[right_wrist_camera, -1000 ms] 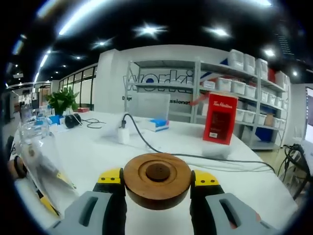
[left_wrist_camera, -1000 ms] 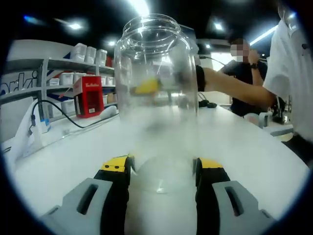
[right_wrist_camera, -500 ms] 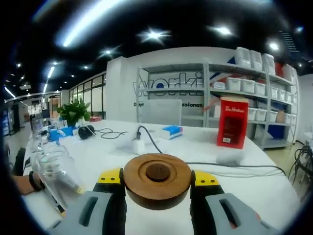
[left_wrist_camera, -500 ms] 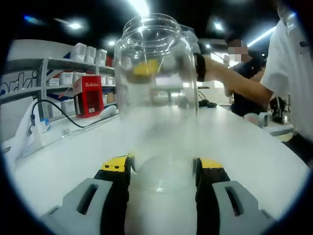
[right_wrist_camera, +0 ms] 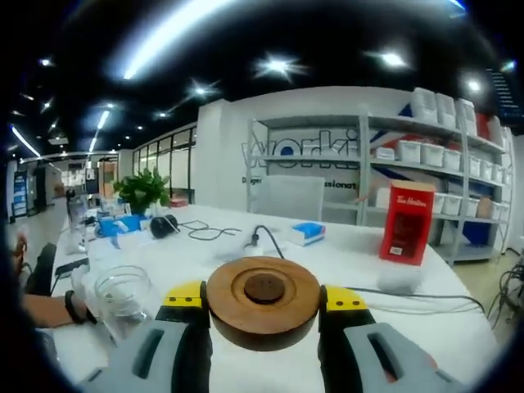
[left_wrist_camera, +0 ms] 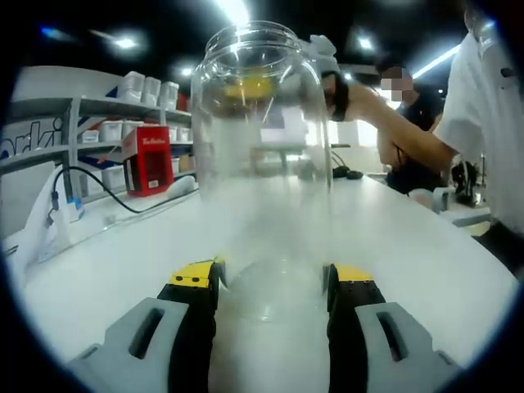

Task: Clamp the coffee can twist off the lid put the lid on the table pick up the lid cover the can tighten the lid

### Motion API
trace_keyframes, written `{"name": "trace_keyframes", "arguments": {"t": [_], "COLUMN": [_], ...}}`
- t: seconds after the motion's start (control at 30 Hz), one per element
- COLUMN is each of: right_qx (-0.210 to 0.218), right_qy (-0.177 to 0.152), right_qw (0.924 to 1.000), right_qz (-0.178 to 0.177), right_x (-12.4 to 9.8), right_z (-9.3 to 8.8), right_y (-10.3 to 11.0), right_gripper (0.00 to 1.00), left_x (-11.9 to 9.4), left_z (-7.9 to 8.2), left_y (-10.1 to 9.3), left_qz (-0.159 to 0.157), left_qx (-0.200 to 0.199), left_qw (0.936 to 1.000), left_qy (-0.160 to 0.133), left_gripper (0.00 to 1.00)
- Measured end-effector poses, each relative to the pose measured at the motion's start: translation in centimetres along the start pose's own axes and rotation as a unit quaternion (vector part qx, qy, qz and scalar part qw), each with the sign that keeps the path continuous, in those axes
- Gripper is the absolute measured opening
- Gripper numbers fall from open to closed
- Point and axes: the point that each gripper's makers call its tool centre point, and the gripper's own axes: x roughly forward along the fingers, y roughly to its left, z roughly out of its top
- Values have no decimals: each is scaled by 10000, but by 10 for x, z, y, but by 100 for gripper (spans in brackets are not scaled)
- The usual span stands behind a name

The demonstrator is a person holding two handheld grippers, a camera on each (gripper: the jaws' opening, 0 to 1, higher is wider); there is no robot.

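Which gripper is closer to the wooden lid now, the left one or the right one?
The right gripper: its jaws clamp the wooden lid. The left gripper grips the base of the glass jar on the table.

Clear glossy glass can (left_wrist_camera: 262,164); smooth brown wooden lid (right_wrist_camera: 263,300).

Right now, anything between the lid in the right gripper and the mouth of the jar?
Nothing visible. The right gripper holds the wooden lid up off the table; the glass jar stands low to its left, mouth open and uncovered. The left gripper clamps only the jar's base, clear of the mouth.
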Motion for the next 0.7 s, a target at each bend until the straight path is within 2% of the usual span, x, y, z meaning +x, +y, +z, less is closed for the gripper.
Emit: {"name": "trace_keyframes", "arguments": {"t": [0.27,0.7], "right_qx": [25,-45], "right_qy": [-67,-206], "right_qw": [9999,9973], "right_qz": [132,697], "right_x": [0,-6], "right_z": [11,34], "right_y": [7,46], "right_gripper": [47,47], "left_x": [0,0], "left_z": [0,0], "left_y": [0,-1], "left_qz": [3,5], "left_qx": [7,20], "left_qw": [10000,10000], "left_qy": [10,20], "left_gripper": [44,44]}}
